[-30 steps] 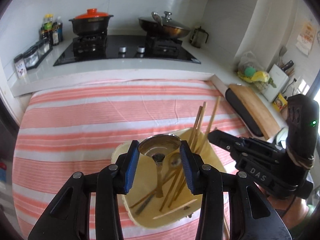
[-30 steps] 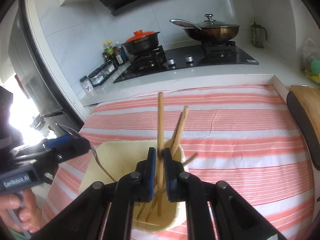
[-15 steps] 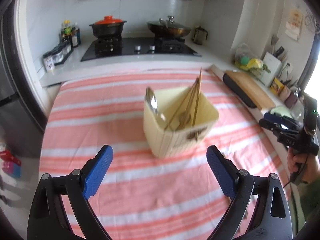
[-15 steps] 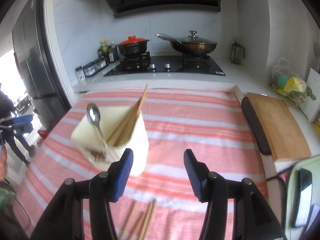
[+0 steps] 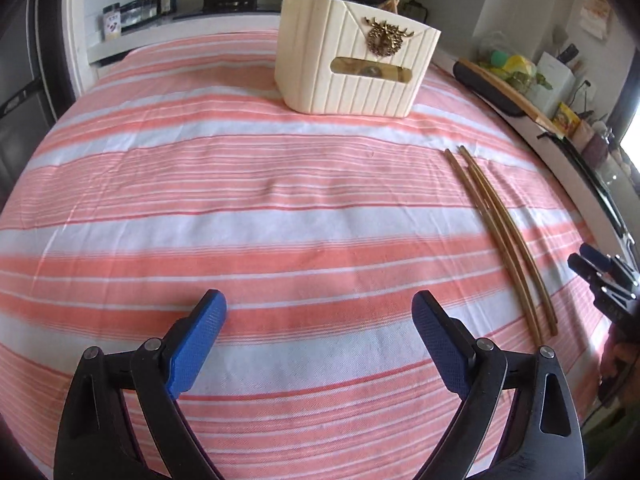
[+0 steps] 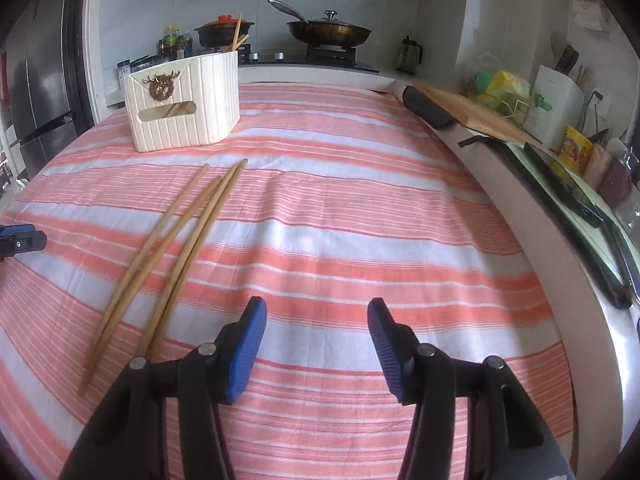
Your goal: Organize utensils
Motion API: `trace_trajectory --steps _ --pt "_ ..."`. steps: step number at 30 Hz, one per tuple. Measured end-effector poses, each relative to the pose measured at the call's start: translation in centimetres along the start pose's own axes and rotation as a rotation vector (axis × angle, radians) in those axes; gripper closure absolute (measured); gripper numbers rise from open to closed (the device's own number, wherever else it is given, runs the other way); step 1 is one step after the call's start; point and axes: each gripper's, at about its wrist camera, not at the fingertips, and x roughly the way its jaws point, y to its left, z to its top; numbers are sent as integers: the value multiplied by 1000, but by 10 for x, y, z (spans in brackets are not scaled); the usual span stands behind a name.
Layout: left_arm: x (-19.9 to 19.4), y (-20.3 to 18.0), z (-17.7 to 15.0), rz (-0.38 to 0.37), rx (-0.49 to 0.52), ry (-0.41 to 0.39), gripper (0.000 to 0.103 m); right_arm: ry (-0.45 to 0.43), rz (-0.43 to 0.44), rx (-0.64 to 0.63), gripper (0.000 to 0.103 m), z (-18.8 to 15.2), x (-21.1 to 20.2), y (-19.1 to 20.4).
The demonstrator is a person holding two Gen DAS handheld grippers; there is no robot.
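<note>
A cream ribbed utensil holder [image 5: 356, 68] [image 6: 184, 100] stands at the far side of the striped cloth, with chopstick ends [image 6: 237, 36] poking out of its top. Several loose wooden chopsticks [image 6: 172, 248] [image 5: 500, 236] lie flat on the cloth, left of my right gripper and right of my left one. My left gripper [image 5: 318, 308] hangs low over bare cloth, open wide, with nothing between its blue pads. My right gripper [image 6: 317, 312] is open too and holds nothing. Its tip also shows at the right edge of the left wrist view [image 5: 600, 268].
A raised white counter ledge [image 6: 520, 184] runs along the table's right side, with a wooden cutting board [image 6: 472, 116], bags and a knife block. Behind the holder is a hob [image 6: 320, 56] with a pot and a pan. A fridge [image 6: 40, 92] stands at the left.
Both grippers let go of the spoon and chopsticks over the holder, opened, then drew back and down. The holder is now far ahead and loose chopsticks lie in view.
</note>
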Motion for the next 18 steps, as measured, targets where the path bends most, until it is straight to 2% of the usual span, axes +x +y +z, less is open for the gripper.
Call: trace_trajectory --steps 3,7,11,15,18 --pt "2 -6 -2 35 35 -29 9 27 -37 -13 49 1 8 4" --pt "5 -2 0 34 9 -27 8 93 -43 -6 50 -2 21 3" --pt "10 -3 0 43 7 -14 5 93 3 49 49 -5 21 -7" --pt "15 -12 0 81 49 7 2 94 -1 45 49 -6 22 -5" --pt "14 -9 0 68 42 5 2 95 6 51 49 -6 22 -6"
